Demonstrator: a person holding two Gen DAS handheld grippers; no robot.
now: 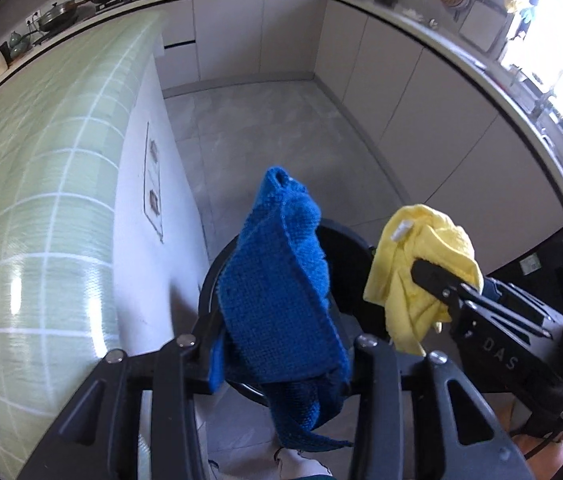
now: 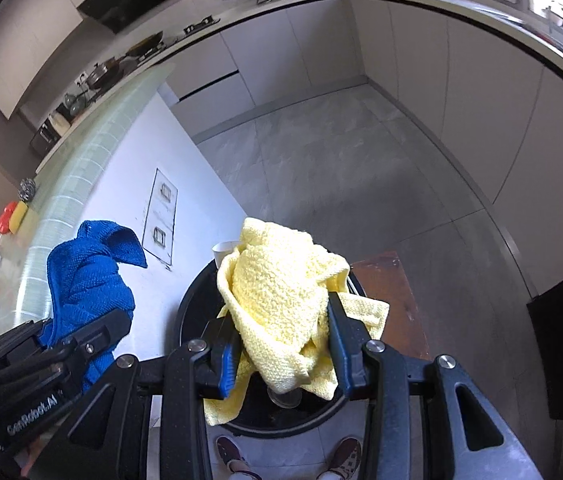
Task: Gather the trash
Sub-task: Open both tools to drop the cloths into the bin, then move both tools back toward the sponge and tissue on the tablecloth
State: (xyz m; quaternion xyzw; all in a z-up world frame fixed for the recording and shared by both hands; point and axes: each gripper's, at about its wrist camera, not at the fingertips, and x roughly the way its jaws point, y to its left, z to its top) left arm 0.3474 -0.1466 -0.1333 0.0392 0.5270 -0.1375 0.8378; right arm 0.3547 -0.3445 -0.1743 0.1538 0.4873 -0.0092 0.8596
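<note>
While over black bin (image 2: 197,308) — two cloths (image 2: 281,296)

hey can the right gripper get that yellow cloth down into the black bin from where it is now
Probably yes. The right gripper is shut on the yellow cloth and sits directly above the black bin's open mouth, with nothing between them. The left gripper, holding the blue cloth, is off to one side.

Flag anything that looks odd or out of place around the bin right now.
Both items held over the black bin look like intact cloths, not trash: a blue knitted cloth in the left gripper and a yellow cloth in the right gripper. A white cup-like rim pokes up at the bin's far edge.
</note>
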